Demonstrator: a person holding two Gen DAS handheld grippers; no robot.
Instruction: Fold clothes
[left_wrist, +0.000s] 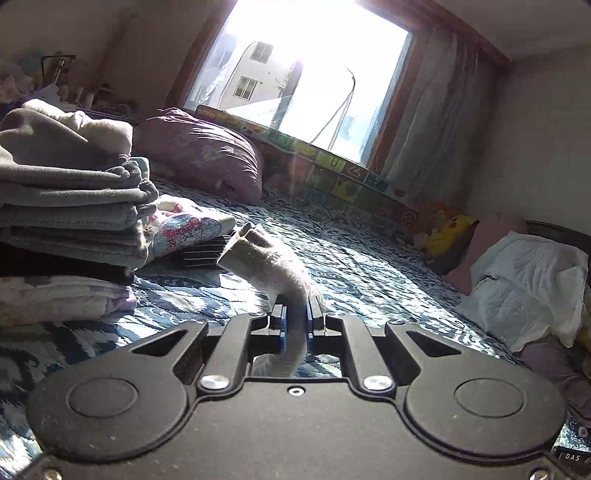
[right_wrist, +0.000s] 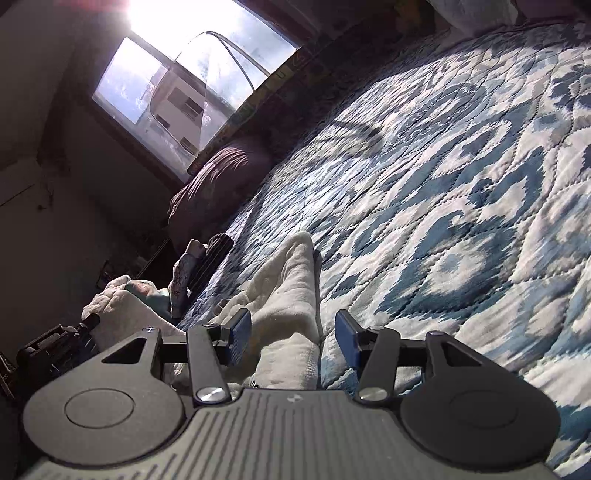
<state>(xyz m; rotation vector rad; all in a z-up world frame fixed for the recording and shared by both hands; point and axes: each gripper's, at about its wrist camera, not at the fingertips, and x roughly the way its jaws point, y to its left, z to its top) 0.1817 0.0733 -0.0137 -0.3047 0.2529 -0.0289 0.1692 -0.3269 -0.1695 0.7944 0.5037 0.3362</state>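
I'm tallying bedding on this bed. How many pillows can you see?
2, perhaps more hidden. A purple pillow lies under the window, beyond the folded clothes stack; a pink pillow sits at the right edge, partly covered by a white cloth.

A pale grey-white sock (left_wrist: 271, 267) is arching up off the blue patterned quilt, its open cuff pointing toward ten o'clock, its lower length running down toward six o'clock. A cream fleecy garment (right_wrist: 284, 295) is lying bunched on the quilt, stretching from twelve toward six o'clock.
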